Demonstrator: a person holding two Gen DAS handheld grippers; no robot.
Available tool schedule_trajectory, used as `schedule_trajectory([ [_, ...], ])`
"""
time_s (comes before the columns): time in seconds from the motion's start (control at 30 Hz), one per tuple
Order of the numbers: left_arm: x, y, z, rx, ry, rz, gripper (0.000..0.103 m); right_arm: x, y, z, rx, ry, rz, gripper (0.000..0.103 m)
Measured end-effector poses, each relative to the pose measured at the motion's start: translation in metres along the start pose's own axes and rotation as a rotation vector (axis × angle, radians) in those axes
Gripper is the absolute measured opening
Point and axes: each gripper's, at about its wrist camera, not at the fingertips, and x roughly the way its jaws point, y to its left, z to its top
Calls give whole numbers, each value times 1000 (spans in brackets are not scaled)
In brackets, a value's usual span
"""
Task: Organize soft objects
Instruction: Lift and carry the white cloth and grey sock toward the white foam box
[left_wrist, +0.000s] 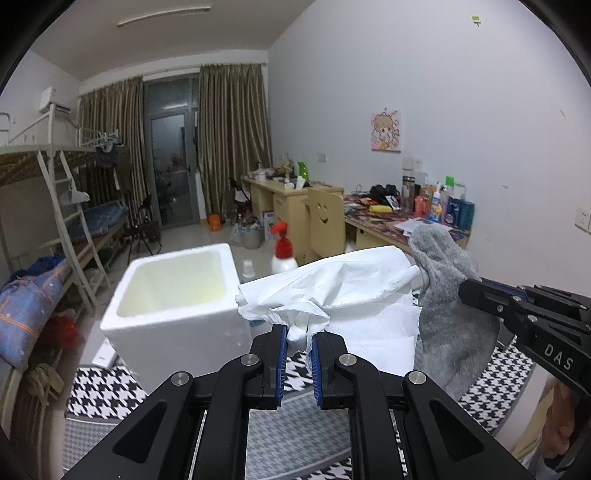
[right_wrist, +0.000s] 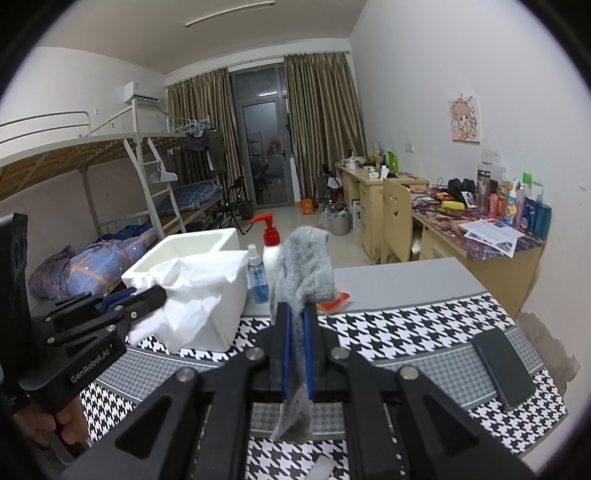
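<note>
**Both grippers loaded: tissue left, sock right**

Left gripper (left_wrist: 298, 334): blue pads clenched on a bunched corner of the crumpled white tissue paper (left_wrist: 343, 291). Sheet is off the table, fanning forward and to the right from the jaws. In the right wrist view it hangs in front of the white square foam box (right_wrist: 218, 258), covering part of the near wall.

Right gripper (right_wrist: 297, 328): clamped on the fuzzy grey sock (right_wrist: 303, 262). Upper part stands above the fingertips and flops over; the tail runs back between the fingers and dangles below them. In the left wrist view the sock sits just right of the tissue, touching or overlapping its edge.

Foam box is open-topped, interior looks empty, standing on the black-and-white houndstooth tablecloth (right_wrist: 424, 317). Just right of the box: small clear spray bottle of blue liquid (right_wrist: 256, 277) and white pump bottle with red dispenser head (right_wrist: 271, 243). Small red-and-white item (right_wrist: 334, 300) on the table behind the sock, can't identify it. Black smartphone (right_wrist: 504, 367) lies flat near the right table edge, well apart from both grippers.
</note>
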Motion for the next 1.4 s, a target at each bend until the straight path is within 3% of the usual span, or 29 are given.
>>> schedule_trajectory([
  [0.8,22,34,28,-13,-21,46,12,33,20,30,-8,22,42,9],
  [1.4,47,60,42,-40,-13,141,12,57,44,52,-46,36,90,9],
])
